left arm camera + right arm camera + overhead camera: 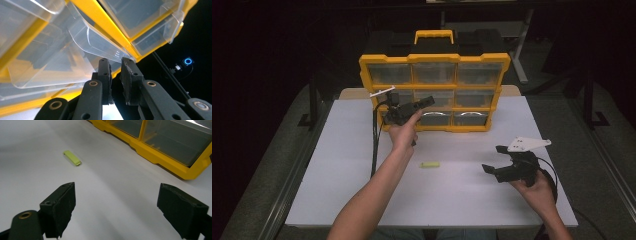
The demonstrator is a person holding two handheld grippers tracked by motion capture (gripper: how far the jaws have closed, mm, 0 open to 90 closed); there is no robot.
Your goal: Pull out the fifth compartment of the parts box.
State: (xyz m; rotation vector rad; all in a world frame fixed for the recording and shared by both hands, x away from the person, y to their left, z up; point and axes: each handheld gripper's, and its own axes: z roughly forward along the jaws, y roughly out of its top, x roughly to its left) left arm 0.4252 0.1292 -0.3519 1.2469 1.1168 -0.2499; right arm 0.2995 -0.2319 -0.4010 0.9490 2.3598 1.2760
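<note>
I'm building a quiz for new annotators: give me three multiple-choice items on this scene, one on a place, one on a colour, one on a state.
1. Where does the small flat piece lie?
A. on the table, between the two hands
B. inside a drawer
C. in the right gripper

2. What colour is the frame of the drawer organiser?
A. red
B. yellow
C. white

3. How do the right gripper jaws stand?
A. closed on the piece
B. closed on nothing
C. wide open, nothing between them

Key: 1 A, it rests on bare tabletop; 2 B, yellow bars surround clear drawers; 3 C, the right gripper view shows tabletop between the jaws.
</note>
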